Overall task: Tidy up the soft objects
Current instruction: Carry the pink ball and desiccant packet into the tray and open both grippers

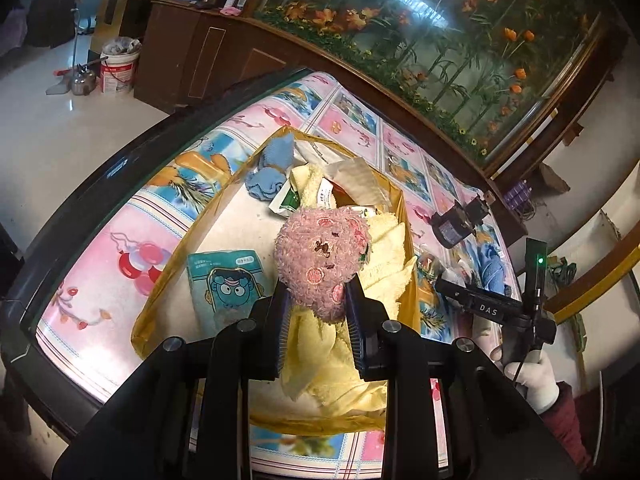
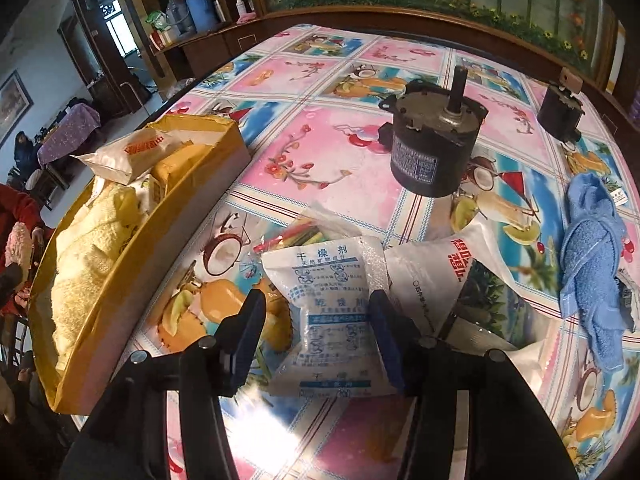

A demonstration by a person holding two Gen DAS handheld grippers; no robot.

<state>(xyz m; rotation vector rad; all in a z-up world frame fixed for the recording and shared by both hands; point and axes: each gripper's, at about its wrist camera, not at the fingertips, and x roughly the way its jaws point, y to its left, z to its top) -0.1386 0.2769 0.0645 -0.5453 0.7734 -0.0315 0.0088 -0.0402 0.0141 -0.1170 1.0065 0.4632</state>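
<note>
Left wrist view: left gripper (image 1: 316, 312) clamps the pink plush (image 1: 322, 256), soft and light, over the yellow tray (image 1: 404, 208). Right gripper (image 2: 318, 332) straddles a limp desiccant packet (image 2: 332, 304) on the table's near edge, fingers apart; pinch its middle.

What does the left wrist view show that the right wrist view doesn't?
Only the left wrist view: the left claw shut on a pink plush toy over the box, and a teal cartoon packet inside it.
Only the right wrist view: the right claw around a white desiccant packet, left pad apart from it, and the near grey motor.
Both: the yellow cardboard box holding yellow towels.
</note>
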